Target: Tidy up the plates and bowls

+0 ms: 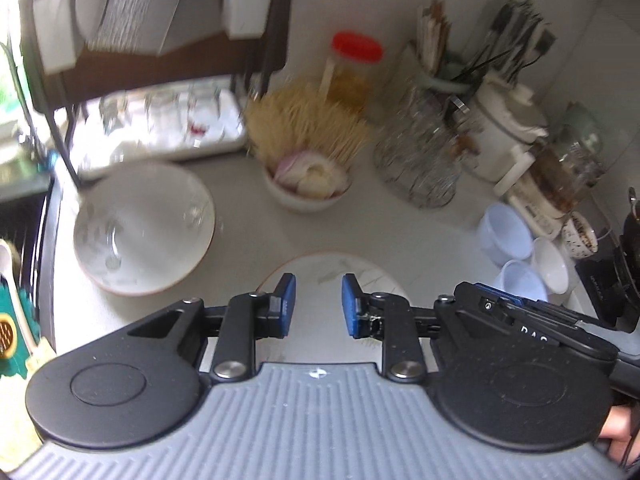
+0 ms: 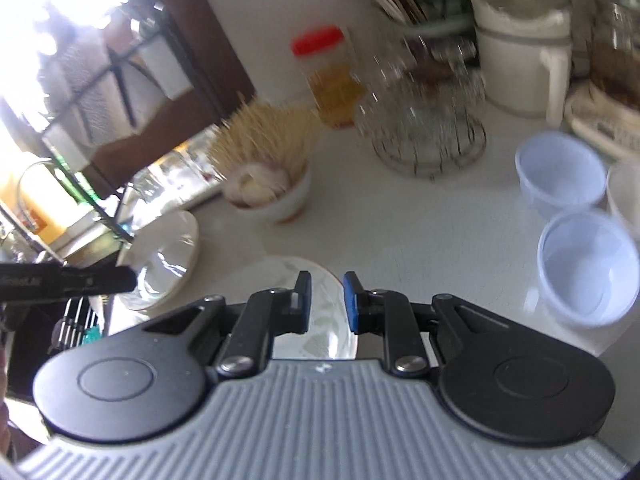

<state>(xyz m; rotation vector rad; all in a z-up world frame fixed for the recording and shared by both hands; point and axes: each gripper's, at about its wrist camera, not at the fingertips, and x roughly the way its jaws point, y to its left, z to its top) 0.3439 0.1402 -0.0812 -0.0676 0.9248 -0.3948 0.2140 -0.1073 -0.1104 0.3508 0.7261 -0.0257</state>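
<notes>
Left wrist view, bottom centre: left gripper (image 1: 318,306) over a patterned plate (image 1: 332,276) flat on the white tabletop (image 1: 244,236), jaws narrowly parted, nothing between them. At lower right, part of the other tool lying across the frame. Left of centre, near the plate but apart from it: a large bowl (image 1: 144,226) with a leaf pattern. Centre, farther back: a small white bowl (image 1: 308,184) holding onion and garlic, a bundle of thin sticks (image 1: 306,124) behind it. Right edge: three small pale cups (image 1: 506,234) clustered together. Upper centre: a red-lidded jar (image 1: 352,68).

Right wrist view, bottom centre: right gripper (image 2: 327,304) above the same plate (image 2: 288,270), jaws narrowly parted and empty. Right side: two pale cups (image 2: 560,172). Left of centre: the large bowl (image 2: 164,256), seen tilted. Upper right: a white lidded jug (image 2: 520,52). Blurred throughout.
</notes>
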